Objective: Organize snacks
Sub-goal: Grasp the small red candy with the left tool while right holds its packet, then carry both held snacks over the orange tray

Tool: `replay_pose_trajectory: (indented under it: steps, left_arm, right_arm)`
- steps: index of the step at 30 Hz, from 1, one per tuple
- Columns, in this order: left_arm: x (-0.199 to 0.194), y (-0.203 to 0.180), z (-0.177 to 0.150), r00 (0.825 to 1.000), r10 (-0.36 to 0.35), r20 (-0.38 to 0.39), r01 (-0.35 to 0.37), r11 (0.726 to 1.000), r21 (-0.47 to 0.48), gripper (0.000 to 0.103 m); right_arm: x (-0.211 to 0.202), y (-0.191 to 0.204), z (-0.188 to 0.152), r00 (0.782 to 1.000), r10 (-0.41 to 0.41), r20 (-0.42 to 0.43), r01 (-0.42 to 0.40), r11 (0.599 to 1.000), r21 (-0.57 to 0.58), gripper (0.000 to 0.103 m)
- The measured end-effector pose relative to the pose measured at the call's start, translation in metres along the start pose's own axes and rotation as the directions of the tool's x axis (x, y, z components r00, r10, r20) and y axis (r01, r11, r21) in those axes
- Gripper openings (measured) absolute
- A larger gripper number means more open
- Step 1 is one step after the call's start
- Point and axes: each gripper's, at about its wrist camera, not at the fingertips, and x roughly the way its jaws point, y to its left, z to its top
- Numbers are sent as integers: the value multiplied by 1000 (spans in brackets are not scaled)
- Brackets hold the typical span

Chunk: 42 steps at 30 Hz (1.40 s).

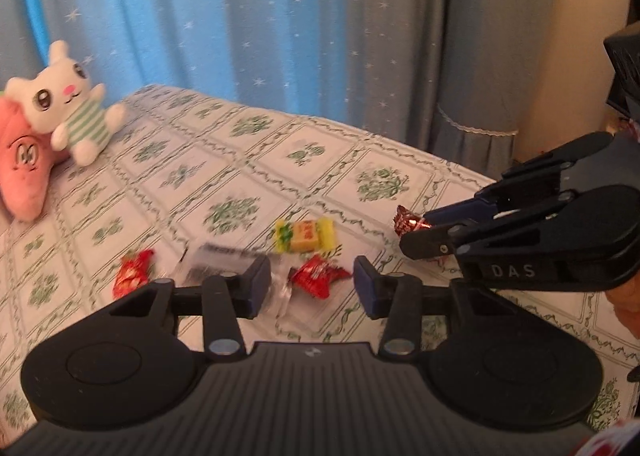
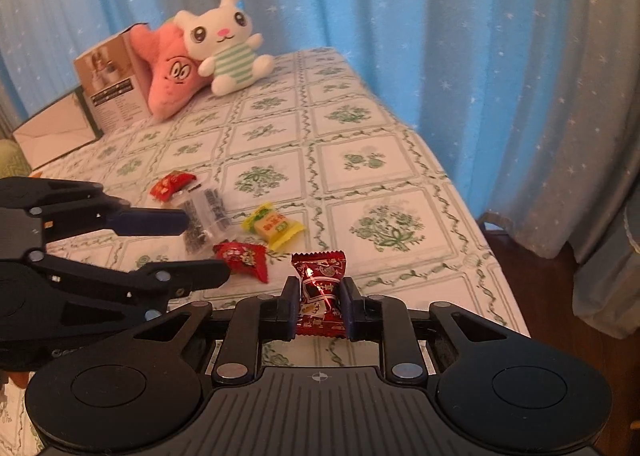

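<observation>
My right gripper (image 2: 320, 306) is shut on a dark red foil candy (image 2: 320, 296) and holds it just above the table; it also shows in the left wrist view (image 1: 424, 230) with the candy (image 1: 408, 221) at its tips. My left gripper (image 1: 312, 288) is open and empty, above a red candy (image 1: 318, 276). It shows from the side in the right wrist view (image 2: 200, 246). On the cloth lie a yellow candy (image 1: 306, 236), another red candy (image 1: 132, 276) and a clear packet of dark snacks (image 1: 218, 262).
A white bunny plush (image 2: 226, 42) and a pink plush (image 2: 172, 72) sit at the table's far end beside a brown box (image 2: 114, 82). The green-patterned tablecloth (image 2: 360, 136) ends at the right edge, with blue curtains (image 2: 480, 56) behind.
</observation>
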Motion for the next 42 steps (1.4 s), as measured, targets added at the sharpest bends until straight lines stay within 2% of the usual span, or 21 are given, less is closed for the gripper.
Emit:
replay_pose_trajectory:
  steps: [4, 9, 15, 20, 21, 28, 35, 42]
  left_arm:
    - [13, -2, 5, 999, -36, -9, 36, 999, 19, 34]
    - [26, -5, 2, 995, -58, -76, 59, 998, 22, 25]
    - [28, -4, -10, 995, -45, -86, 40, 997, -60, 24]
    - [26, -2, -12, 997, -25, -74, 14, 989, -146, 18]
    - [24, -2, -13, 997, -17, -72, 5, 986, -169, 15]
    - [-2, -4, -28, 996, 16, -85, -42, 947, -318, 14]
    - [-44, -12, -53, 995, 59, -75, -83, 923, -375, 14]
    - [-84, -6, -90, 987, 114, -113, -154, 870, -468, 14]
  right_arm:
    - [-2, -10, 0, 1000, -24, 8, 23, 999, 44, 22]
    - [-1, -12, 0, 1000, -29, 5, 29, 998, 51, 22]
    - [1, -10, 0, 1000, -25, 2, 25, 998, 50, 22]
    - [2, -11, -1, 1000, -25, 1, 25, 998, 52, 22]
    - [2, -10, 0, 1000, -26, 3, 26, 998, 51, 22]
    - [2, -6, -1, 1000, -16, 11, 15, 999, 32, 22]
    - [-5, 11, -11, 1000, 13, 0, -13, 1000, -9, 22]
    - [-28, 42, -41, 999, 46, -21, -47, 999, -28, 22]
